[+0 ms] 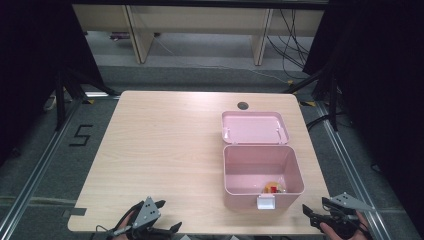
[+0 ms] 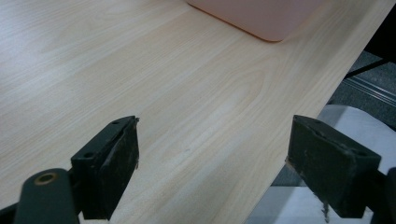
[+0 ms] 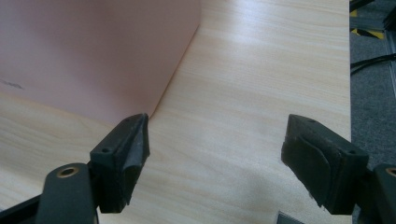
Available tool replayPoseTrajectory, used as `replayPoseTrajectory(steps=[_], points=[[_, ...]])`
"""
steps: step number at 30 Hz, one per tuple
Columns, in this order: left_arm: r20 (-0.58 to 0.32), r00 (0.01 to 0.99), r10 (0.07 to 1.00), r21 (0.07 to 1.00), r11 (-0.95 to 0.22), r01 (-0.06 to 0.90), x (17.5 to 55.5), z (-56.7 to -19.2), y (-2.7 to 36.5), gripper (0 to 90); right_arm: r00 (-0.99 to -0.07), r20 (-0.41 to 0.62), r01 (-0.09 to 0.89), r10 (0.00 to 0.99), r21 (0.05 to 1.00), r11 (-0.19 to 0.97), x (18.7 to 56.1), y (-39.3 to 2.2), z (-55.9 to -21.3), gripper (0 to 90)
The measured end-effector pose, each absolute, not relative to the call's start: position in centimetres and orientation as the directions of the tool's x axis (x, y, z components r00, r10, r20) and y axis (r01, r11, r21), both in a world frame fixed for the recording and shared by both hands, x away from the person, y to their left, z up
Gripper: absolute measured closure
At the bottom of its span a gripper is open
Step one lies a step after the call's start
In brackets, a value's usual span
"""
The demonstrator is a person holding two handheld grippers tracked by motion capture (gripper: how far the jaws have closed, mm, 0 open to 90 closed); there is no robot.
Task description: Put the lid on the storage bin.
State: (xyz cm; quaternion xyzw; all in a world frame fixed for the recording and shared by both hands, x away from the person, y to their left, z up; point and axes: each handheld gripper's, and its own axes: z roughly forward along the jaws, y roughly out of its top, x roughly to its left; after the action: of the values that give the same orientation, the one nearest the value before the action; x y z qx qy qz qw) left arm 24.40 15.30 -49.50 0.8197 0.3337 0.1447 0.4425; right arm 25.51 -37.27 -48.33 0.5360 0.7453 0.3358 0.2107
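My left gripper (image 1: 161,204) sits at the near edge of the bench (image 1: 165,145), jaws spread wide with nothing between them; in the left gripper view only bare wood grain lies between the 2 pads, and the bench edge runs under the right-hand one. My right gripper (image 1: 306,212) sits at the near right corner of the bench, jaws likewise wide apart and holding nothing.

The pink box (image 1: 240,172) stands open on the bench, just ahead and to the left of my right jaws and well apart from my left jaws, off to their right. In the right gripper view its pink wall (image 3: 93,51) rises just beyond the left-hand jaw, near it but not touching. In the left gripper view 1 rounded pink corner (image 2: 261,18) shows far ahead of the jaws.

The lid (image 1: 255,127) is folded back flat behind the box. A white latch (image 1: 266,202) hangs on the near wall. Small red and yellow items (image 1: 273,188) lie on the box floor; I cannot tell what they are.
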Motion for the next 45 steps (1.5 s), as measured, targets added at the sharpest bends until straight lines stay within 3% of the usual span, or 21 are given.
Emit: replayPoseTrajectory(steps=[3,8,10,14,15,19,20,23,36,43,45], points=[[-0.062,0.733,0.677,0.823,-0.381,0.421,24.4,-49.5,15.3,16.0,-0.337,0.086,0.673,0.938,0.718,0.176,25.5,-37.1,-48.5,23.4],[-0.109,0.725,0.68,0.827,-0.342,0.446,24.5,-49.5,15.3,15.8,-0.338,0.042,0.655,0.94,0.728,0.203,25.5,-37.3,-48.4,22.3],[-0.109,0.723,0.683,0.825,-0.343,0.449,24.6,-49.4,15.4,15.7,-0.32,0.087,0.677,0.943,0.718,0.163,25.4,-36.9,-48.4,22.2],[-0.118,0.719,0.685,0.82,-0.342,0.46,24.8,-49.2,15.4,15.7,-0.349,0.059,0.665,0.935,0.719,0.203,25.6,-37.2,-48.5,21.9],[-0.113,0.722,0.683,0.817,-0.35,0.459,24.9,-49.1,15.4,15.7,-0.313,0.07,0.669,0.947,0.724,0.168,25.5,-36.9,-48.6,21.8],[-0.149,0.722,0.676,0.825,-0.318,0.468,25.1,-49.0,15.0,15.8,-0.313,0.092,0.678,0.945,0.719,0.154,25.4,-36.9,-48.5,20.7],[-0.147,0.731,0.667,0.822,-0.328,0.465,25.4,-48.6,15.0,15.8,-0.333,0.039,0.66,0.942,0.723,0.204,25.6,-37.3,-48.5,19.9],[-0.15,0.727,0.67,0.828,-0.317,0.463,25.7,-48.2,14.8,16.3,-0.329,0.032,0.657,0.944,0.726,0.205,25.7,-37.4,-48.5,18.9],[-0.166,0.718,0.675,0.844,-0.279,0.458,29.2,-46.5,12.8,21.9,-0.317,0.085,0.662,0.944,0.733,0.157,25.6,-37.4,-48.6,15.5],[-0.188,0.73,0.657,0.847,-0.269,0.46,31.2,-45.8,11.7,25.6,-0.337,0.051,0.647,0.94,0.738,0.192,25.7,-37.8,-48.5,15.5],[-0.196,0.729,0.656,0.848,-0.26,0.462,31.8,-45.3,11.2,26.1,-0.321,0.107,0.663,0.941,0.735,0.142,25.6,-37.4,-48.6,15.5]])
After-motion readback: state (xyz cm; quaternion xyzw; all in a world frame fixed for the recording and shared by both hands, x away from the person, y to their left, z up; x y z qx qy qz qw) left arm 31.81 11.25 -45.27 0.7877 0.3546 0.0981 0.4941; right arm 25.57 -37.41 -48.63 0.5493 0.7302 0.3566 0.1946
